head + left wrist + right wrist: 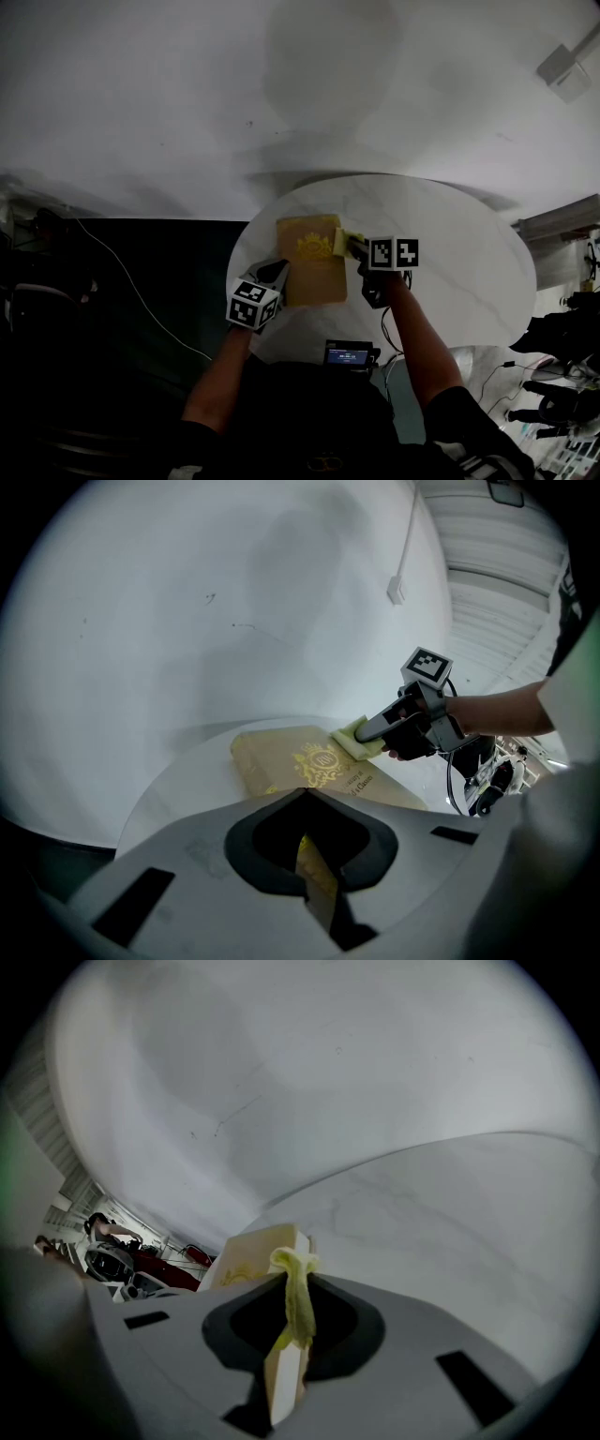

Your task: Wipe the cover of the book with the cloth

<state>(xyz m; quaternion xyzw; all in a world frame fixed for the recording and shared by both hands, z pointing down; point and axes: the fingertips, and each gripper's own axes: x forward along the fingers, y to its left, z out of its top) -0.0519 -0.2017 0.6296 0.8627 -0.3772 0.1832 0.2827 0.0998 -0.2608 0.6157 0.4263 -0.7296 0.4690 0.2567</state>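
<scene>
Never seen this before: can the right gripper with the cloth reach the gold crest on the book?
Probably yes. The right gripper holds the cloth on the far right corner of the book, beside the crest, with bare cover between. The left gripper grips the near left edge, clear of it.

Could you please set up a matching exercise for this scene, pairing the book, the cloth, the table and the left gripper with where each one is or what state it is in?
Things:
1. tan book with a gold crest
2. yellow cloth
3. round white marble table
4. left gripper

Places and states:
A. shut on the book's near edge
B. bears the book
C. lies flat, cover up
D. clamped in the right gripper, on the cover's far right corner

Pairs: 1-C, 2-D, 3-B, 4-A.
</scene>
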